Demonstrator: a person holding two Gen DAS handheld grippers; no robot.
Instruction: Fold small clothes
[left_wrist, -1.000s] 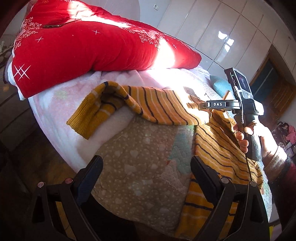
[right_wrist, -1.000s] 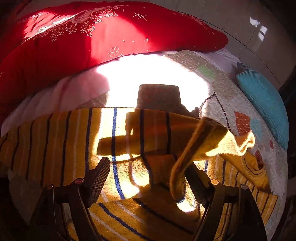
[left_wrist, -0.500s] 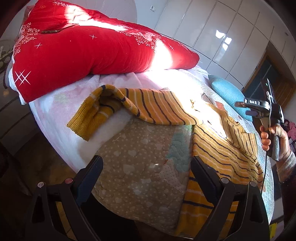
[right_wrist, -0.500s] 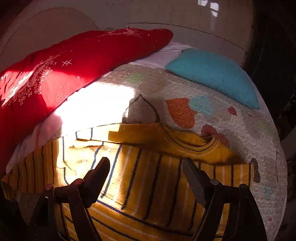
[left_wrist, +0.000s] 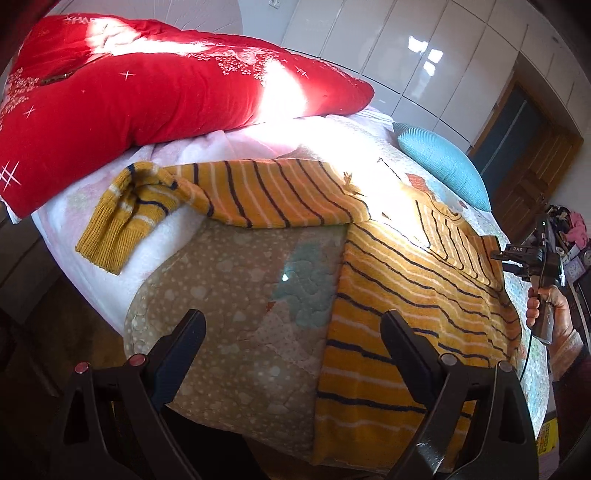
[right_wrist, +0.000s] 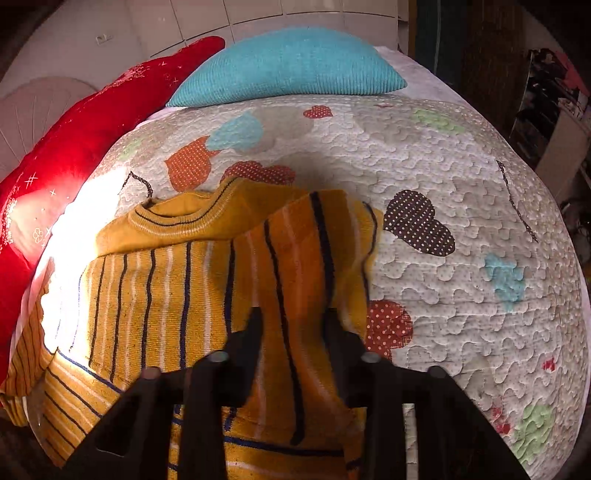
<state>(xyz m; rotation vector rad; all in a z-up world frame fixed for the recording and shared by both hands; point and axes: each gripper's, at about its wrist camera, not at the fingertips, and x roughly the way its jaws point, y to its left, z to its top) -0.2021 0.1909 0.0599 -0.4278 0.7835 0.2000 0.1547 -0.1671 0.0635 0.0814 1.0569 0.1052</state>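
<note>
right tongs (right_wrist: 291, 325): clenched on striped sweater (right_wrist: 184, 288) sleeve | left tongs (left_wrist: 291, 332): released, above quilt (left_wrist: 229, 280)

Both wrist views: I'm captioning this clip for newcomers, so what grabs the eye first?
The yellow striped sweater spread across the heart-patterned quilt, one sleeve flung left. Behind it lies a big red cushion in sunlight, with a teal pillow beside.

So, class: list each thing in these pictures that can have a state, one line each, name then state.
Yellow striped knitted sweater: laid flat on the bed, one sleeve stretched sideways, unfolded.
Left gripper: open, empty.
Right gripper: shut on a fold of the sweater's edge.
Dark wooden door: closed.
</note>
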